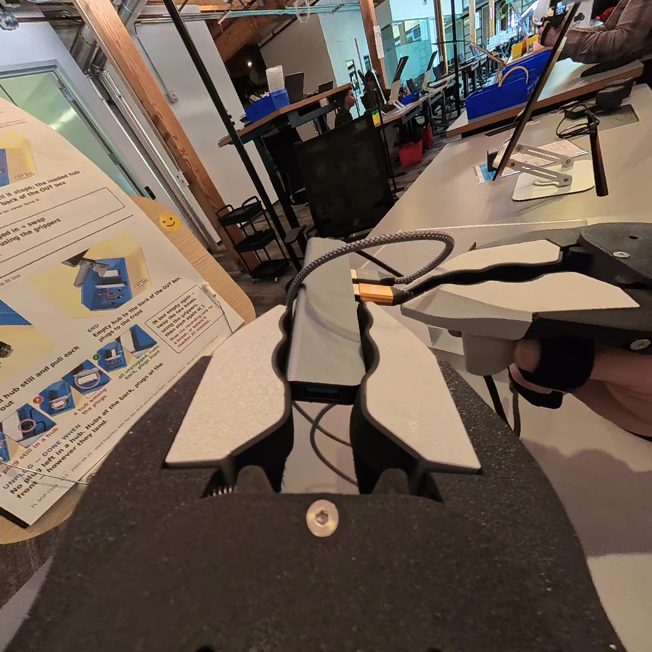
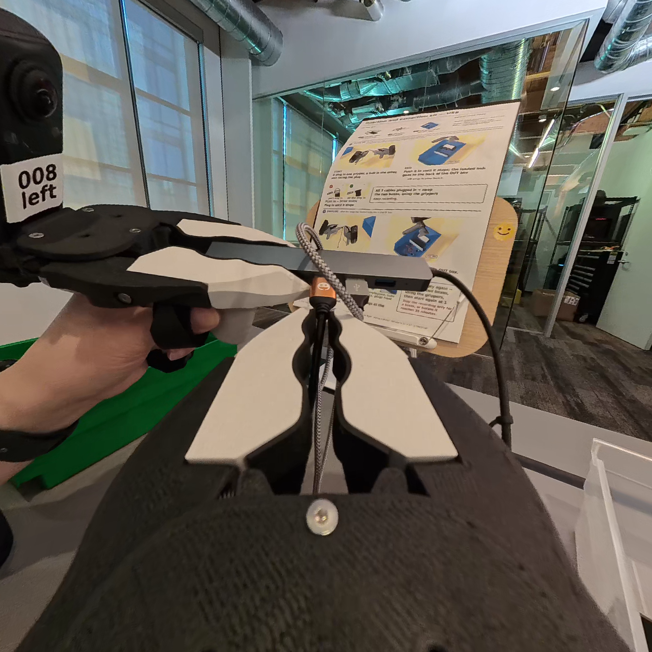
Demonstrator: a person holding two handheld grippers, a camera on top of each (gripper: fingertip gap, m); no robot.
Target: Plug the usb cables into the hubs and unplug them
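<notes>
Left gripper (image 1: 323, 347) had its jaws clamped on the grey hub (image 1: 323, 317), held in the air above the counter (image 1: 458, 197). Right gripper (image 2: 321, 338) had its jaws pinched on the black cable just behind the orange plug (image 2: 321, 289), which sat at the hub's side port, next to a silver plug (image 2: 356, 286) on a braided cable (image 2: 330, 275). Depth of seating: cannot tell. Judgement: keep hub still, move plug straight along port axis, no twisting; gripping cable rather than shell risks slip.
</notes>
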